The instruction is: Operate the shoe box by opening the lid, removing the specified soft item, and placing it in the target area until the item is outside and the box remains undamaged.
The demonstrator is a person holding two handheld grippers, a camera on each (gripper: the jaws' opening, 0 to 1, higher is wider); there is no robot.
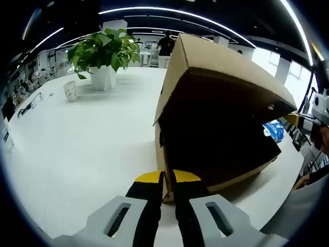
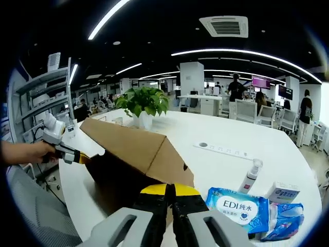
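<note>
Cardboard dominates the left gripper view: the shoe box (image 1: 216,154) stands on the white table (image 1: 77,154) with its lid (image 1: 226,67) lifted and tilted up, the interior dark so that no soft item can be made out inside; the left gripper (image 1: 168,180) has its jaws drawn together at the box's near bottom corner, seemingly pinching the cardboard edge, though the contact is hard to confirm; a potted plant (image 1: 105,51) and a small cup (image 1: 70,90) sit well apart behind. In the right gripper view the right gripper (image 2: 170,193) shows jaws pressed together against the box's near side, gripping nothing I can confirm; the lid (image 2: 139,146) slopes overhead; wipes packets (image 2: 239,208) and a spray bottle (image 2: 250,175) lie beside. Risk, as I judge it: forcing the lid further could tear its hinge, or a pinched corner could crease.
</note>
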